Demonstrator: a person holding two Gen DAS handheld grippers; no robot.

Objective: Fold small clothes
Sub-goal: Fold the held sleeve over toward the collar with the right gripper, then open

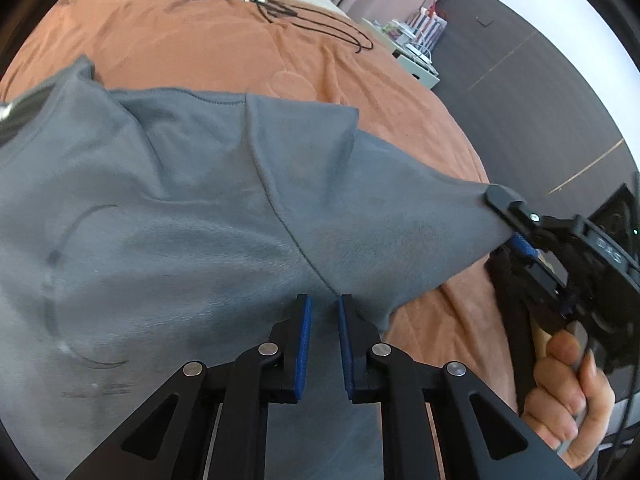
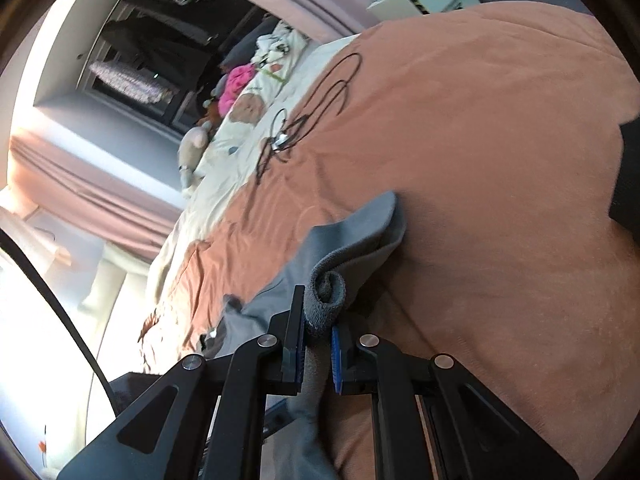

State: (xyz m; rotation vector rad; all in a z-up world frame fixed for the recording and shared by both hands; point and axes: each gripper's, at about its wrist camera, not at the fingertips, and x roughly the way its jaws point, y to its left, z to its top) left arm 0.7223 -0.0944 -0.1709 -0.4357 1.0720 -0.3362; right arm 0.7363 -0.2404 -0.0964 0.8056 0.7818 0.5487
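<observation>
A grey T-shirt (image 1: 192,208) lies spread across the near part of a bed covered by an orange blanket (image 1: 224,56), its printed front facing up and one sleeve drawn out to the right. In the left wrist view the left gripper (image 1: 323,312) points down at the shirt near the seam where that sleeve meets the body; its blue-padded fingers (image 1: 305,328) stand close together with grey cloth running between them, nearly clenched on the fabric, though whether the pads actually pinch it cannot be told. The right gripper (image 1: 505,216), carried by a hand (image 1: 568,392) at the right edge of that view, has the end of the sleeve clamped between its fingers and holds it lifted off the blanket, so the cloth stretches in a taut fold toward it. The right wrist view shows the same grip from close by: the right gripper (image 2: 318,328) is clenched on a rolled bunch of grey fabric (image 2: 326,300) that sticks out past its fingertips, with more of the shirt hanging below. Farther up the bed, well apart from the shirt, a tangle of black cable (image 1: 280,8) lies on the blanket, and beyond it a cream quilt (image 2: 240,128) covers the far end. A white box (image 1: 416,64) stands on the floor beside the bed.
</observation>
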